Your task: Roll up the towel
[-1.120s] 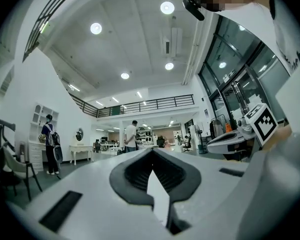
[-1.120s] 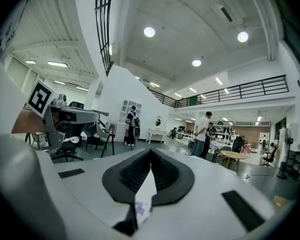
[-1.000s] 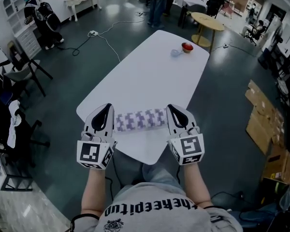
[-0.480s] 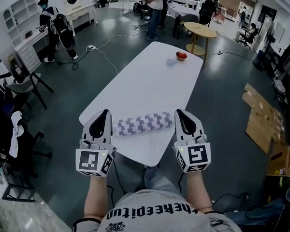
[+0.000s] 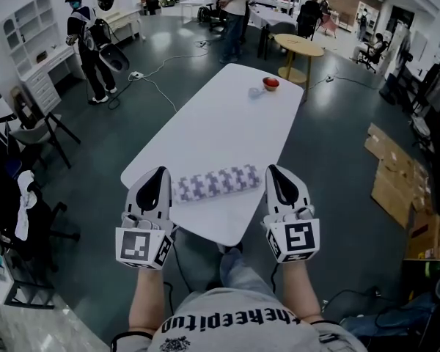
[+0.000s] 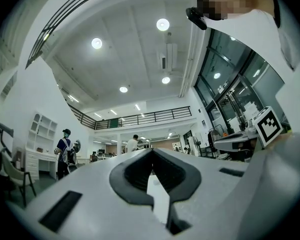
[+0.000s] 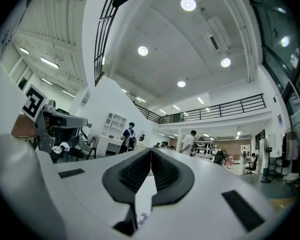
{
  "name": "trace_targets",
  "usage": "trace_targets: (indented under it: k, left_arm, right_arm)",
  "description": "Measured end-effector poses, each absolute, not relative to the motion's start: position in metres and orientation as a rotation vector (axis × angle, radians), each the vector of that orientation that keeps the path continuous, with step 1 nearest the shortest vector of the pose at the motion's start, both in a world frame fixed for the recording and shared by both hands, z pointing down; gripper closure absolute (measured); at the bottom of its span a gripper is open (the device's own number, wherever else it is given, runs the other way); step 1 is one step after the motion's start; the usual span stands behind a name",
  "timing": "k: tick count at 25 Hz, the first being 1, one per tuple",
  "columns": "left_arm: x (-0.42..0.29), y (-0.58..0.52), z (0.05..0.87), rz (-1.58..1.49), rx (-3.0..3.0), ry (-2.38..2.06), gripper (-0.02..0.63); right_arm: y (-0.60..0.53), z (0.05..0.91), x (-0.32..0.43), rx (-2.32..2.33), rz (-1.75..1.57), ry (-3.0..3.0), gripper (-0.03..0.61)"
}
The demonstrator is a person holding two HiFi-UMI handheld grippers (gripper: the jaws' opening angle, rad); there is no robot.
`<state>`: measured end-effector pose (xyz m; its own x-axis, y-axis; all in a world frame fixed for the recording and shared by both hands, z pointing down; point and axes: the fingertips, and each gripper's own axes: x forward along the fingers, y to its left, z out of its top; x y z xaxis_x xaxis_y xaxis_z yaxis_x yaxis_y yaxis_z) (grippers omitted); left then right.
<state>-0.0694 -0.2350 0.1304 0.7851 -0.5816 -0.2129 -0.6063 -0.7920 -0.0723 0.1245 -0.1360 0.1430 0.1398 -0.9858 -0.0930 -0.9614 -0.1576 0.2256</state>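
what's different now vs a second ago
The left gripper and right gripper rose and drew back from the ends of the rolled towel, jaws shut and empty. The towel stayed rolled by the table edge; the red bowl did not move.

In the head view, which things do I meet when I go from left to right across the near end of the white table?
left gripper → rolled towel → right gripper
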Motion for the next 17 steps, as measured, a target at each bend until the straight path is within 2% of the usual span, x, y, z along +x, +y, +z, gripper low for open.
trace_targets:
  k: [17]
  left_arm:
    - [-0.084,-0.229,0.136,0.270,-2.852,0.996,0.609]
  right_arm:
    - [-0.131,0.137,0.106,2.277,-0.360,-1.990,0.575]
